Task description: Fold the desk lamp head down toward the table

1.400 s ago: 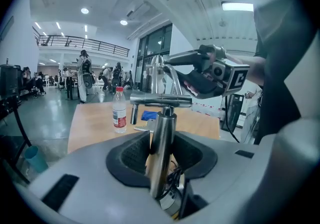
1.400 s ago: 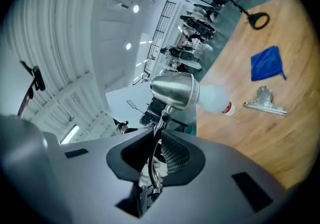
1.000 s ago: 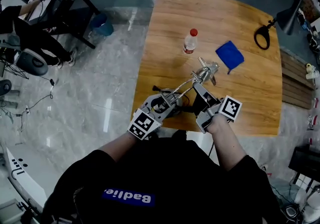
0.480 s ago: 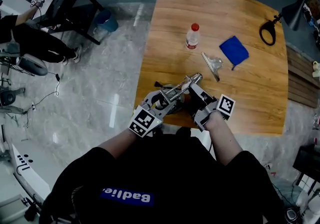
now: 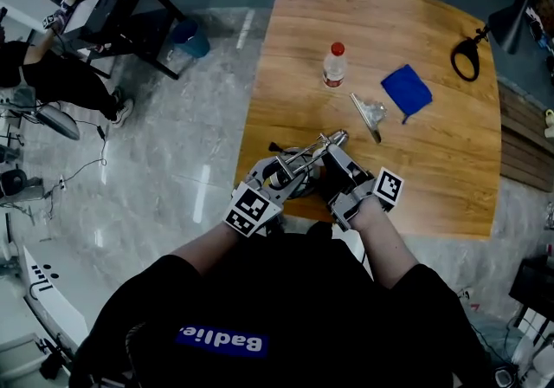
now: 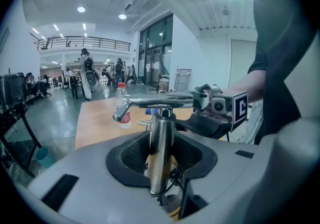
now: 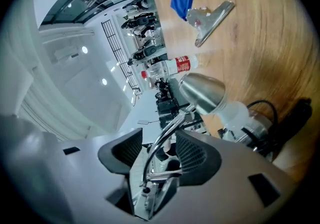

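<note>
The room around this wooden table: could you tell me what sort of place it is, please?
Probably a large open lab or office hall: a polished stone floor, a railed mezzanine under ceiling lights, and people standing about in the distance.

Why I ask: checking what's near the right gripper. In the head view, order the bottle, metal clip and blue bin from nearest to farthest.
Right gripper, jaws opening with the lamp between them:
1. Clip, on the table just beyond it.
2. Bottle, farther up the table.
3. Bin, on the floor, far left.
</note>
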Demonstrator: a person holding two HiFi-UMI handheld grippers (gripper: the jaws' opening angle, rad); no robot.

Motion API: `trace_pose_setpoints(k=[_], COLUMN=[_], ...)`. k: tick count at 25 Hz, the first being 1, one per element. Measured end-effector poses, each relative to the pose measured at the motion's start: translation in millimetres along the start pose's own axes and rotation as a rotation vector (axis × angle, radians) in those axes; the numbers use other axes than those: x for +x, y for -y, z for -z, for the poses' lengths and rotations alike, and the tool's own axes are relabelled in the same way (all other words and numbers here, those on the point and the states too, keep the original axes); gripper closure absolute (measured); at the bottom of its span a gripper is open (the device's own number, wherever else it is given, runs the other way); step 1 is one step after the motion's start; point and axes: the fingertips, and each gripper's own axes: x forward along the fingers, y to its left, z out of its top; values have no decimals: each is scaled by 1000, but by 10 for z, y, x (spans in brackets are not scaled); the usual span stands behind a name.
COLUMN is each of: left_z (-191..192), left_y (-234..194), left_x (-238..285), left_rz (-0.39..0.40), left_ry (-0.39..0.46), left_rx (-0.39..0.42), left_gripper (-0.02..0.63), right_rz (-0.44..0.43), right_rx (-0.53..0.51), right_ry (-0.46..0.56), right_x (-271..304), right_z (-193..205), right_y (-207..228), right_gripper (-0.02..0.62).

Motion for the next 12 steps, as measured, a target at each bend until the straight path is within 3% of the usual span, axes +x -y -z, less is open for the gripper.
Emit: trace_pose_setpoints(k=[2,7,12], left_z=[5,-6,-69], left_y=[-8,-45,-131], left_x=[12,25,-144], left_rz=[-15,-69,-164], left_ry=[-7,-15,39], left_rx=[4,-4,-14], left_gripper=[465,451,400], right_rz=[-28,7,6], right_rx=[-10,-64,-151], right_ry=[-37,-105,-187], right_x=[10,-123,-335], right_z=[44,193,436], right_y=[-104,-208,-408], right_gripper=[357,354,354])
